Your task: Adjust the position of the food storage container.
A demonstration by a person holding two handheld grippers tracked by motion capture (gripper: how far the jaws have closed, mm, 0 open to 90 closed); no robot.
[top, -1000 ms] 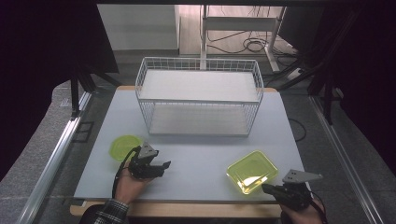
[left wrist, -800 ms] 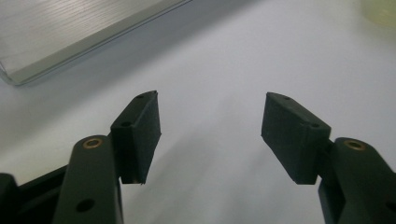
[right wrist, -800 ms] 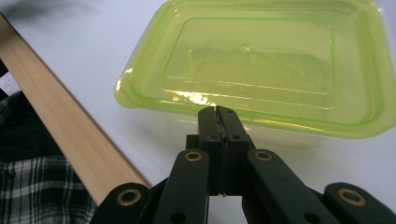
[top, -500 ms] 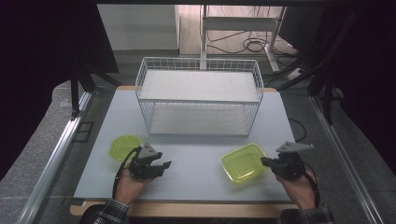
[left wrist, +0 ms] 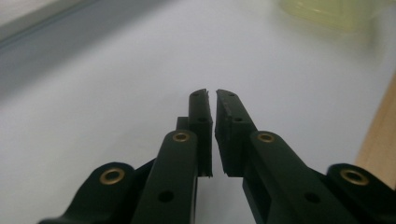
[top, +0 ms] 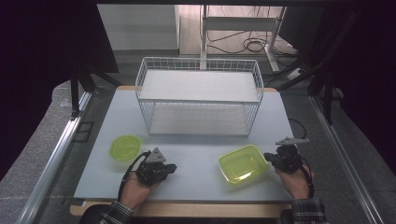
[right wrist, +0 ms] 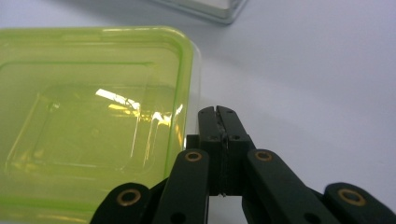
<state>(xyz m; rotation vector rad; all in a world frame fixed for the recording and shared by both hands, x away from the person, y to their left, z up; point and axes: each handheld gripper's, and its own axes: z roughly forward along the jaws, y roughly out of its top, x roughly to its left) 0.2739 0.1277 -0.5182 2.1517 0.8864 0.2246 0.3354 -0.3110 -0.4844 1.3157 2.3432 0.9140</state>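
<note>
A square, clear yellow-green container (top: 243, 163) sits upright at the table's front right, and up close (right wrist: 93, 107) its inside looks bare. My right gripper (top: 267, 157) is just right of it, jaws shut with nothing between them (right wrist: 217, 109), tips beside the container's rim. A round yellow-green dish (top: 125, 147) lies at the front left. Beside it, to the right, my left gripper (top: 170, 167) rests low over the bare table with its jaws closed to a hairline gap (left wrist: 215, 93), holding nothing. It points toward the container (left wrist: 327, 11).
A white wire basket (top: 198, 95) stands across the back middle of the grey table (top: 196, 186), and its base edge shows in the right gripper view (right wrist: 210, 9). The wooden front edge (left wrist: 378, 149) runs close behind my left gripper. Cables lie on the floor beyond.
My right gripper moved forward from the front edge to the container's right side. The container slid slightly left and away. The left gripper stayed still.
</note>
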